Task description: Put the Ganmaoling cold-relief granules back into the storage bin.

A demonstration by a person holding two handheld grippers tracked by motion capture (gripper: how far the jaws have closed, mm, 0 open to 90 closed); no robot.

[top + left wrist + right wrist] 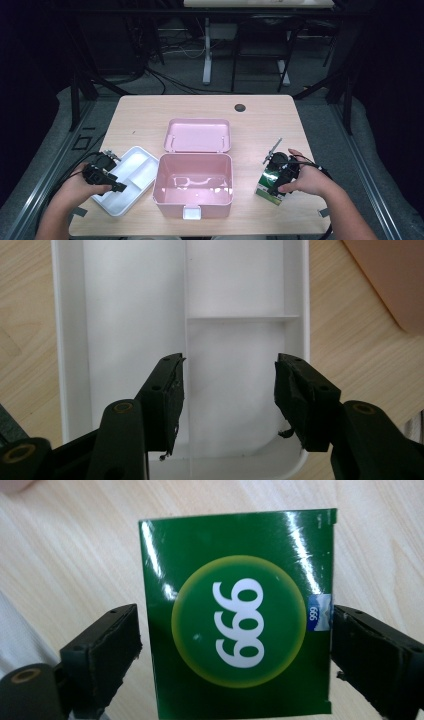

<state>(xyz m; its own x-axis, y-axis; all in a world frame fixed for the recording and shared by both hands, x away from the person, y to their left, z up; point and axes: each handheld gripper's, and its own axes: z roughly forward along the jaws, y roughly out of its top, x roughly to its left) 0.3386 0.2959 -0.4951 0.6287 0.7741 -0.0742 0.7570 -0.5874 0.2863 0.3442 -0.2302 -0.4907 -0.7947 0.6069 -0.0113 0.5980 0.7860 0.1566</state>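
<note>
The green box (pixel 235 615) bears white numerals "999" inside a yellow-ringed circle at its centre, printed upside down here, and a small blue label at 3 o'clock reading "999".

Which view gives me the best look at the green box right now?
The right gripper view: the green box faces the camera, its 999 print legible, between the right tool's open jaws. The high view shows it small at the table's right, partly hidden by that tool.
</note>
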